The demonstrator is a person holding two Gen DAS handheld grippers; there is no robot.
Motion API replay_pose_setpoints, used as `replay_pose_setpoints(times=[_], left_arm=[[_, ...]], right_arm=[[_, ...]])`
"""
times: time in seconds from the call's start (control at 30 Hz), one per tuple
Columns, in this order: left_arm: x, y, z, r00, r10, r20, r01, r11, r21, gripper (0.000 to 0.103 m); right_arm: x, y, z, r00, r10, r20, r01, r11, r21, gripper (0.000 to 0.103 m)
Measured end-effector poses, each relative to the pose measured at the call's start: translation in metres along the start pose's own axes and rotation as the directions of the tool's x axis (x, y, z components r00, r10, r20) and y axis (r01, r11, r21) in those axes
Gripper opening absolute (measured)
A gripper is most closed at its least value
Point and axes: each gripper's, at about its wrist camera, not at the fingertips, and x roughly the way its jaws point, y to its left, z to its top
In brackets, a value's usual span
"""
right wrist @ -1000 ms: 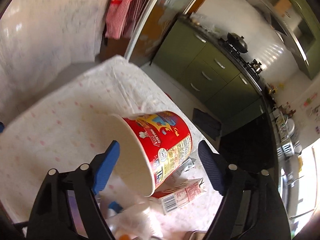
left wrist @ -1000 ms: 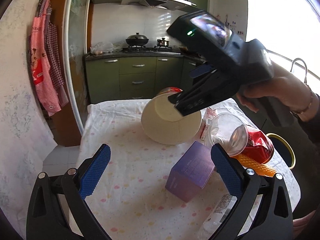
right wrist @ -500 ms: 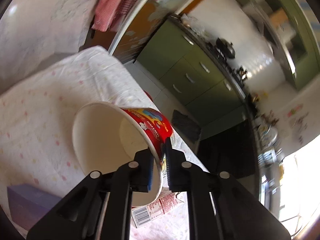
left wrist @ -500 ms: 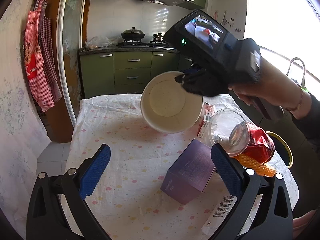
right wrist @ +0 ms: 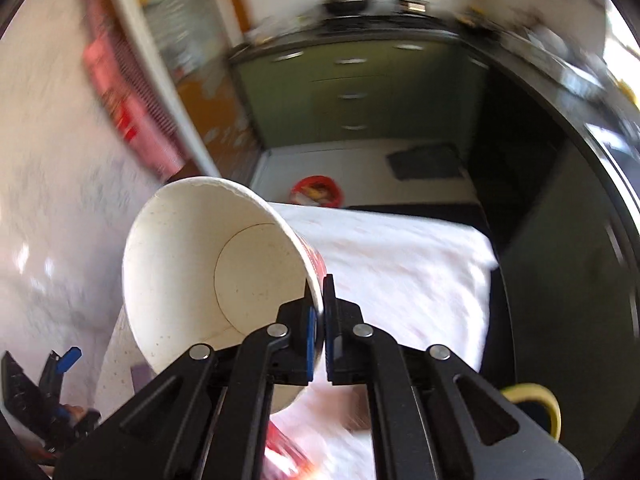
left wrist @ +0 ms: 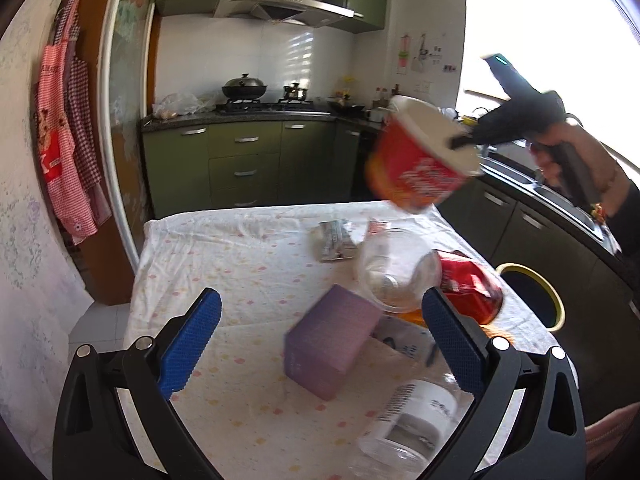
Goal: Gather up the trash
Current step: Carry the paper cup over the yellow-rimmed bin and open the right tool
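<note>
A red paper noodle cup (left wrist: 416, 168) with a white inside (right wrist: 208, 264) hangs in the air past the table's far right corner, pinched at its rim by my right gripper (right wrist: 318, 320), which is shut on it. My left gripper (left wrist: 316, 344) stands open low over the near side of the table, nothing between its fingers. Just beyond it lie a purple box (left wrist: 332, 340), a clear plastic cup (left wrist: 392, 268), a crushed red can (left wrist: 468, 284) and a clear bottle (left wrist: 404, 428). A silver wrapper (left wrist: 332, 238) lies farther back.
The table wears a white dotted cloth (left wrist: 240, 264). A yellow-rimmed bin (left wrist: 536, 292) stands on the floor at the table's right side, seen again in the right wrist view (right wrist: 532, 404). A red basket (right wrist: 316, 192) sits on the floor beyond. Green kitchen cabinets (left wrist: 244, 164) line the back.
My right gripper shut on the cup's rim, lifted it off the table and swung it up and to the right. The left gripper stayed open and drew back slightly.
</note>
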Motion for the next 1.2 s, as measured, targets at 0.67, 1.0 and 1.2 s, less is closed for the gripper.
replay_pose_setpoints(times=[0.67, 1.0, 1.2], left_arm=[[0.011, -0.114, -0.011, 0.986, -0.123, -0.117, 0.140, 0.979, 0.147, 0.099], [0.018, -0.135, -0.013, 0.972, -0.155, -0.176, 0.190, 0.960, 0.205, 0.099], [0.012, -0.126, -0.033, 0.961, -0.147, -0.232, 0.216, 0.927, 0.305, 0.099]], right_arm=[[0.018, -0.318, -0.243, 0.958, -0.138, -0.253, 0.255, 0.812, 0.524, 0.009], [0.024, -0.302, -0.249, 0.976, -0.104, -0.191, 0.190, 0.834, 0.519, 0.034], [0.000, -0.255, -0.253, 0.995, -0.024, -0.093, 0.065, 0.880, 0.470, 0.041]])
